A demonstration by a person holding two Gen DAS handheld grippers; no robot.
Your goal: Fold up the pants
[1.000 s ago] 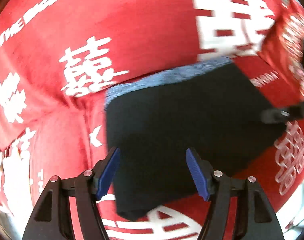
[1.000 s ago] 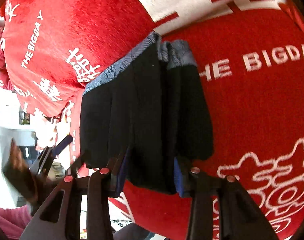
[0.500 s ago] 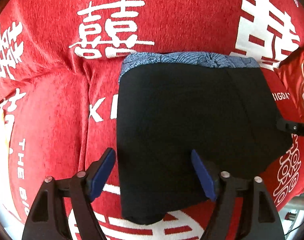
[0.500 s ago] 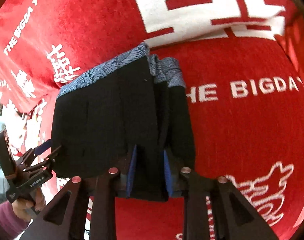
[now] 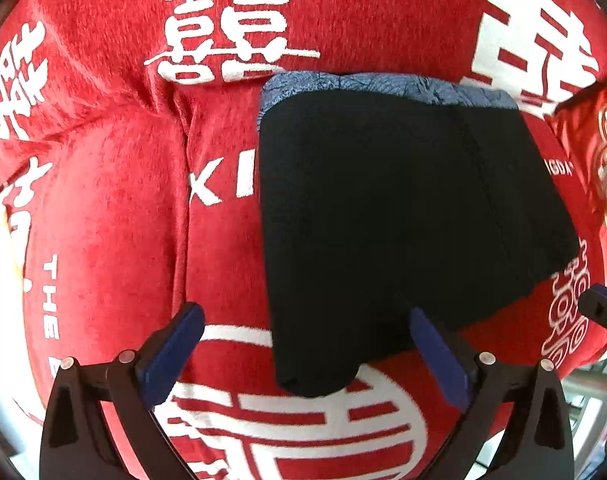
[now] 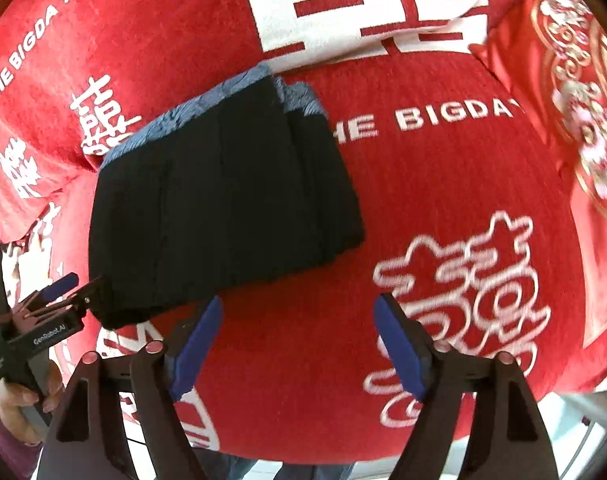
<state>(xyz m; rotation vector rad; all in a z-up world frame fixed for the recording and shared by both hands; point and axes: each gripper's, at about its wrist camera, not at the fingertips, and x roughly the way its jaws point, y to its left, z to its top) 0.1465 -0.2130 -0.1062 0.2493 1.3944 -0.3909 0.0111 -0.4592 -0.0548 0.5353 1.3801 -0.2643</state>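
Note:
The black pants (image 5: 403, 216) with a blue-grey patterned waistband (image 5: 383, 88) lie folded in a compact stack on the red blanket (image 5: 103, 220). They also show in the right wrist view (image 6: 223, 208). My left gripper (image 5: 303, 360) is open, its blue pads either side of the pants' near edge, holding nothing. My right gripper (image 6: 299, 348) is open and empty, just to the right of the pants' near corner. The left gripper shows at the left in the right wrist view (image 6: 59, 296).
The red blanket with white characters and "THE BIGDAY" lettering (image 6: 443, 116) covers the whole surface. A red cushion with gold embroidery (image 6: 575, 92) lies at the far right. The blanket's front edge (image 6: 303, 456) drops off close to the grippers.
My right gripper has opened, let go of the pants and drawn back to the right. The pants now lie flat. My left gripper stayed open and shifted slightly left.

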